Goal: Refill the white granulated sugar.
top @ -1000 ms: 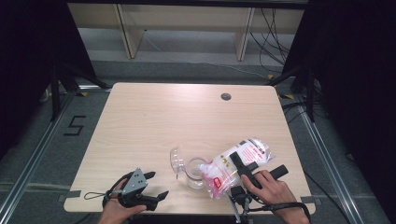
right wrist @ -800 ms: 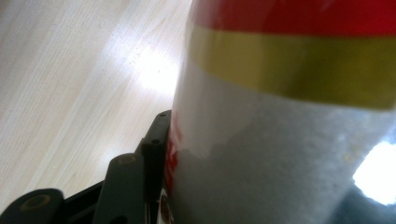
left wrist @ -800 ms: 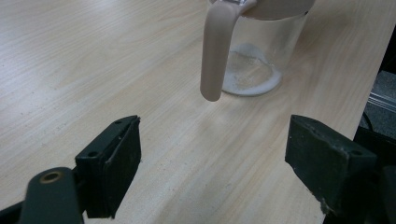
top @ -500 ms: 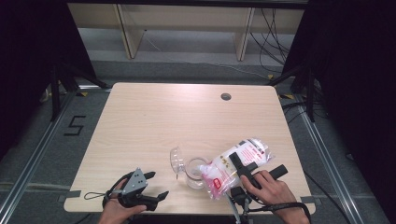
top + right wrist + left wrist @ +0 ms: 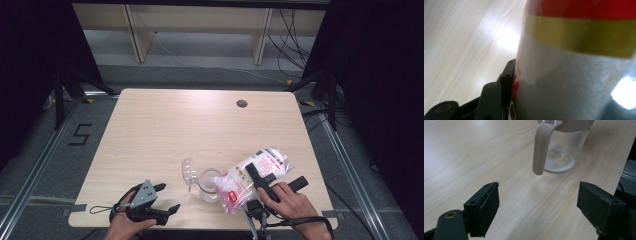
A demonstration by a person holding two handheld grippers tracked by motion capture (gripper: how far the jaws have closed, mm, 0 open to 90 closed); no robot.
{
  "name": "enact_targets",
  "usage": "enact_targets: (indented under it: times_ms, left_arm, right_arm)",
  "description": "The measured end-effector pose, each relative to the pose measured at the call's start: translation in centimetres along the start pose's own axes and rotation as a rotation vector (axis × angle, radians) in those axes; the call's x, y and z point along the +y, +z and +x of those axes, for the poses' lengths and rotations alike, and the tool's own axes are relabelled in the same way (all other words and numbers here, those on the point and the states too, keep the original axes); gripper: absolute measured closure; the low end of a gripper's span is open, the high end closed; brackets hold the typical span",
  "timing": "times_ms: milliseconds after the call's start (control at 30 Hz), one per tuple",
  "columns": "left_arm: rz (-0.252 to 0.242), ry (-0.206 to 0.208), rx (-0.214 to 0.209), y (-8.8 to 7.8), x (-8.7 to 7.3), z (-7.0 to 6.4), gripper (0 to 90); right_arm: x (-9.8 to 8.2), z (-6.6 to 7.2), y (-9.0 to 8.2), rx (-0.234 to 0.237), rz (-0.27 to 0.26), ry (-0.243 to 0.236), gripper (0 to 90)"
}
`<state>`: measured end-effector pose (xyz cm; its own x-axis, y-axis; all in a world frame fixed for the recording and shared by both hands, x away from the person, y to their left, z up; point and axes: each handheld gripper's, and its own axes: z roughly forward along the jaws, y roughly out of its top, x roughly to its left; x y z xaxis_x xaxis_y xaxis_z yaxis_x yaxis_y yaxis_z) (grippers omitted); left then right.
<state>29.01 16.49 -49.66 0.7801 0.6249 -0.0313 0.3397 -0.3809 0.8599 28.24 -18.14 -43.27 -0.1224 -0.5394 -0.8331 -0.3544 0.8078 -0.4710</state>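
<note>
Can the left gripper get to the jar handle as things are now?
Probably yes. The left gripper is open, and the handle of the jar hangs straight ahead of its jaws over bare table, with nothing between them.

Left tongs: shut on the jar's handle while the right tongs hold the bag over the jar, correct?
No. The left tongs are open and empty, short of the jar; the left gripper view shows it. The right tongs do hold the bag at the jar.

Bag tilted over jar
</note>
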Motion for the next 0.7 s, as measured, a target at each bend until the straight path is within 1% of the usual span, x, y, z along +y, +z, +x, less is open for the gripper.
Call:
enact_targets:
  times_ms: [33, 67, 100, 133, 167, 267, 433, 500, 633, 700]
  left_arm:
    - [0.001, 0.003, 0.004, -0.01, 0.0, -0.03, 17.7]
    - [0.001, -0.006, 0.006, 0.02, -0.02, -0.08, 17.7]
    - [0.022, -0.004, 0.014, -0.06, -0.03, -0.05, 17.7]
    - [0.02, -0.006, 0.013, -0.04, -0.04, -0.05, 17.7]
    - [0.004, -0.022, 0.008, 0.01, -0.06, -0.18, 17.7]
    - [0.004, 0.008, 0.003, 0.02, -0.01, 0.05, 17.7]
    - [0.004, 0.008, 0.005, 0.01, -0.02, 0.05, 17.7]
    - [0.004, 0.009, 0.005, 0.0, -0.02, 0.05, 17.7]
    - [-0.001, 0.005, 0.003, 0.05, -0.03, 0.02, 17.7]
    - [-0.001, 0.005, 0.003, 0.05, -0.03, 0.02, 17.7]
  right_arm:
    - [0.01, -0.02, 0.0, -0.001, 0.001, -0.002, 51.5]
    - [0.01, 0.0, -0.02, 0.0, 0.003, 0.002, 51.6]
    - [0.0, -0.01, 0.03, -0.005, -0.001, 0.004, 51.6]
    - [-0.02, 0.02, 0.06, -0.007, -0.003, 0.008, 51.6]
    - [-0.03, 0.09, 0.03, -0.003, -0.001, 0.013, 51.6]
    - [-0.06, 0.1, 0.07, -0.001, -0.002, 0.01, 51.6]
    - [-0.03, -0.06, -0.05, -0.001, -0.003, 0.004, 51.7]
    - [0.03, -0.06, -0.05, -0.003, -0.008, 0.013, 51.7]
    - [0.07, -0.15, -0.1, 0.002, -0.009, 0.003, 51.8]
    - [0.04, -0.09, -0.07, 0.001, -0.01, 0.011, 51.8]
